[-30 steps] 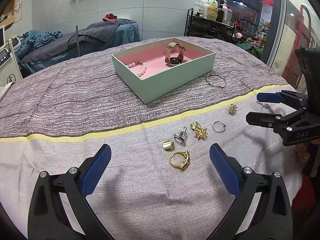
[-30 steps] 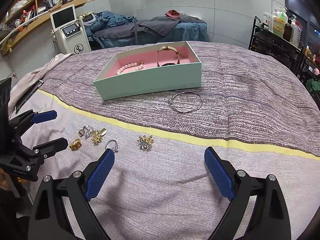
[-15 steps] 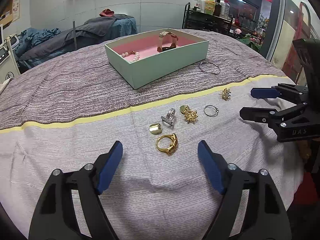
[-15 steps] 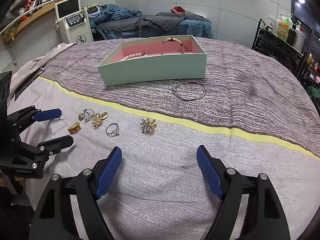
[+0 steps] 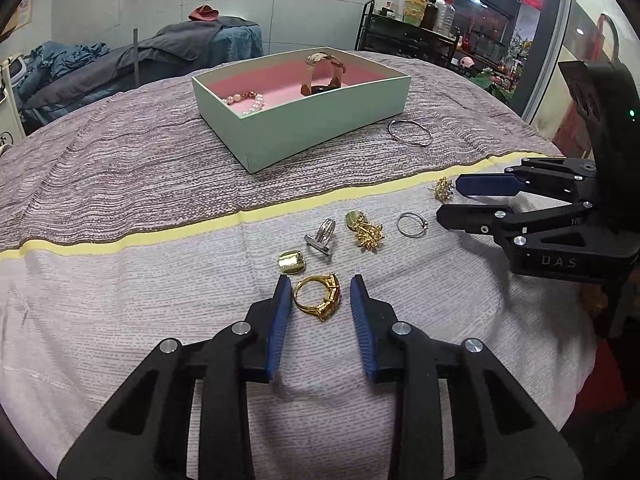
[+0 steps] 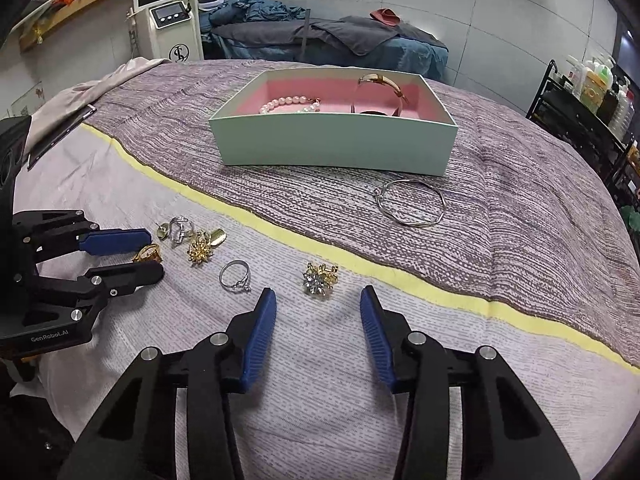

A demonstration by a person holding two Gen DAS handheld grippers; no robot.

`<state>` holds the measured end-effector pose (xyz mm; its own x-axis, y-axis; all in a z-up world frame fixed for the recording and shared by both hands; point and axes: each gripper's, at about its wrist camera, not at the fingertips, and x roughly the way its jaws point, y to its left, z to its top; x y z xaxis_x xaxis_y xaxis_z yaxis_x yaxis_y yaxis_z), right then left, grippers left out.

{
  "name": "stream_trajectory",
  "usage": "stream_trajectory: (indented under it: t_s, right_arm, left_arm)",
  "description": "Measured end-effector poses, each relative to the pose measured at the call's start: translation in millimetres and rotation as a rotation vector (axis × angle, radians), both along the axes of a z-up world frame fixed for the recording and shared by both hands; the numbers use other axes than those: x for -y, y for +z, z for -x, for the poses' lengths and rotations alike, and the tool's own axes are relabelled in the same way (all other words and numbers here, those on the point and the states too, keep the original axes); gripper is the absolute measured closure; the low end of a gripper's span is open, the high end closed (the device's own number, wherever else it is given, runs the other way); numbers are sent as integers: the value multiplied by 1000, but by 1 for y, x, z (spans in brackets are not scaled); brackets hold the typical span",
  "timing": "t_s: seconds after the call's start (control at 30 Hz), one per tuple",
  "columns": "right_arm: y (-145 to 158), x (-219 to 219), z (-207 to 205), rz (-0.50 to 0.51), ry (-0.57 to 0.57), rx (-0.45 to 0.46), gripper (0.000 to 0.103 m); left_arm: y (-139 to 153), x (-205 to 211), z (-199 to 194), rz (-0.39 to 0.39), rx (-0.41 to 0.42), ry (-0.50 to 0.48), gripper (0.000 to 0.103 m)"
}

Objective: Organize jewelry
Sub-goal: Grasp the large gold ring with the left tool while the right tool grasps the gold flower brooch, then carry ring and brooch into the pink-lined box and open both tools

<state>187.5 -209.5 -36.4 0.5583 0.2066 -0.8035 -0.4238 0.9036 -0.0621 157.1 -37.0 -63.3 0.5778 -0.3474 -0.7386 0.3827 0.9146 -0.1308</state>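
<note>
A mint box with pink lining (image 5: pixel 320 128) (image 6: pixel 332 148) holds a pearl bracelet (image 5: pixel 244 100) and a watch (image 5: pixel 322 74). My left gripper (image 5: pixel 318 294) is open, its fingers either side of a gold ring (image 5: pixel 319 297) on the cloth, not touching it. My right gripper (image 6: pixel 316 304) (image 5: pixel 452 200) is open just short of a gold flower brooch (image 6: pixel 319 279) (image 5: pixel 443 189). Between them lie a thin silver ring (image 5: pixel 412 225) (image 6: pixel 235 276), a gold flower piece (image 5: pixel 366 232), a silver ring (image 5: pixel 322 234) and a gold tab (image 5: pixel 293 262).
A silver bangle (image 5: pixel 410 132) (image 6: pixel 412 202) lies on the purple cloth right of the box. A yellow stripe (image 5: pixel 160 236) crosses the bedcover. A trolley with bottles (image 5: pixel 420 12) and a treatment bed (image 6: pixel 320 36) stand behind.
Both grippers have moved forward and lower toward the jewelry and narrowed their jaws. The left one now straddles the gold ring; the right one has come up to the brooch.
</note>
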Motion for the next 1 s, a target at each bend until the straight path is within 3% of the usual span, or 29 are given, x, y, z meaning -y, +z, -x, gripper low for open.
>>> stream_trajectory:
  t_s: [0.23, 1.0]
  right_arm:
    - [-1, -3, -10, -19, 9, -17, 85]
    - [10, 4, 0, -105, 6, -28, 86]
  left_arm:
    - [0, -4, -1, 20, -8, 1, 78]
    - [20, -7, 6, 69, 16, -33, 78]
